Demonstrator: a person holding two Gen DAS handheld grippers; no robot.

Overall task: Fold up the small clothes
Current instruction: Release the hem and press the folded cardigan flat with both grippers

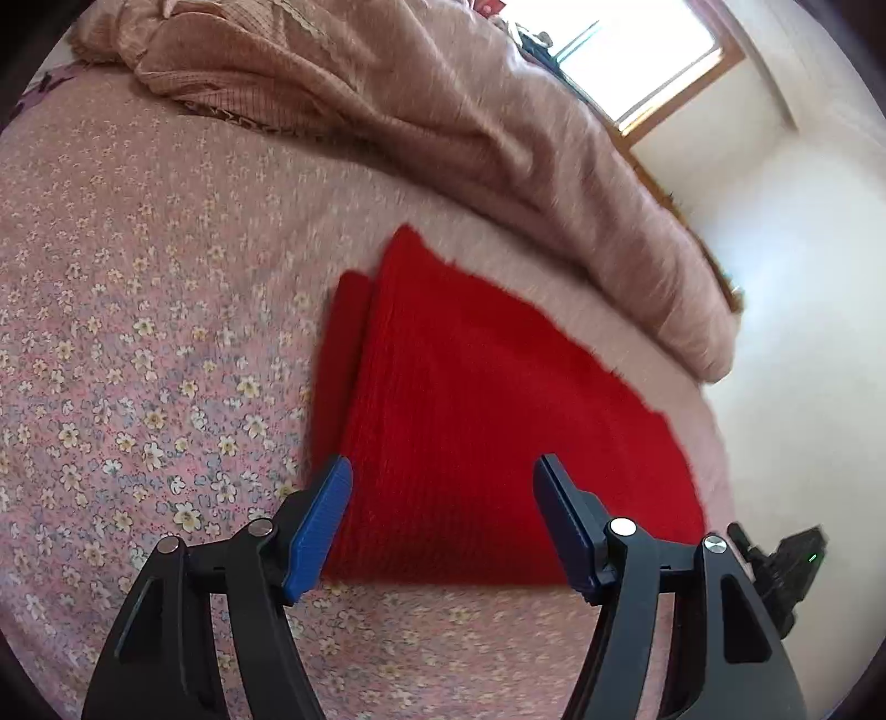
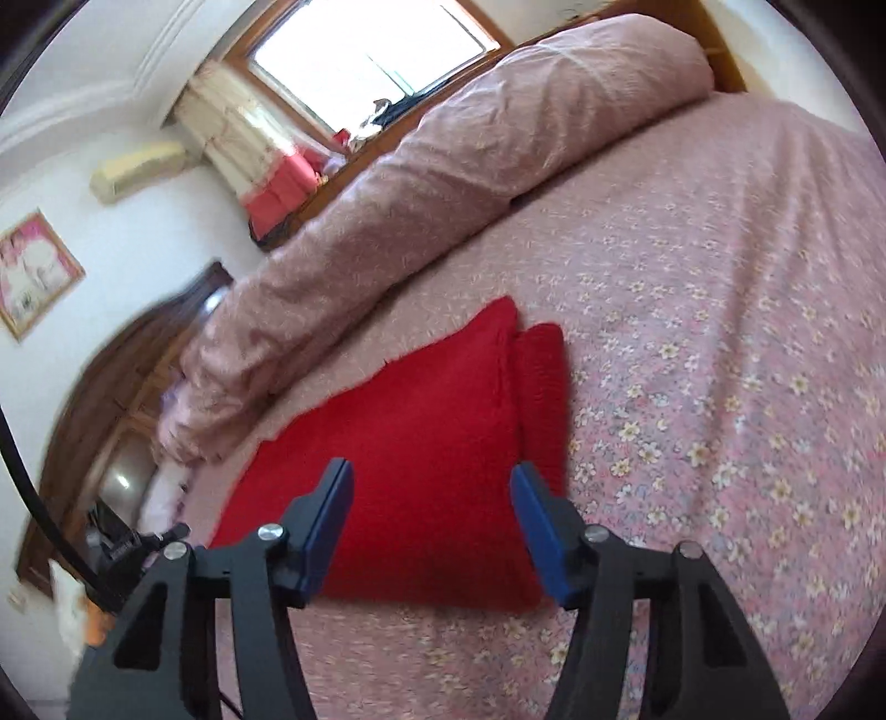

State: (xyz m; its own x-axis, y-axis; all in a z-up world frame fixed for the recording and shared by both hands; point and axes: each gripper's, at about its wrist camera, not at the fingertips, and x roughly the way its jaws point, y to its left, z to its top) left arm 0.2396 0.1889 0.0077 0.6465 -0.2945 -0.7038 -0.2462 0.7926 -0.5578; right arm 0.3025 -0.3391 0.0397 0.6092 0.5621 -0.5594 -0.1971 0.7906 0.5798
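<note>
A red knitted garment [image 1: 476, 421] lies folded flat on the pink flowered bedsheet [image 1: 138, 343]; a lower layer sticks out along its left edge. It also shows in the right wrist view [image 2: 421, 443], with the lower layer at its right. My left gripper [image 1: 443, 471] is open and empty, held just above the garment's near edge. My right gripper [image 2: 432, 476] is open and empty, also over the garment's near edge. Part of the right gripper [image 1: 781, 565] shows at the right of the left wrist view.
A rolled pink quilt [image 1: 498, 127] lies along the far side of the bed, also in the right wrist view [image 2: 443, 166]. A window [image 2: 365, 50] and white walls stand behind. A dark wooden headboard [image 2: 116, 376] and a black cable [image 2: 22, 476] are at the left.
</note>
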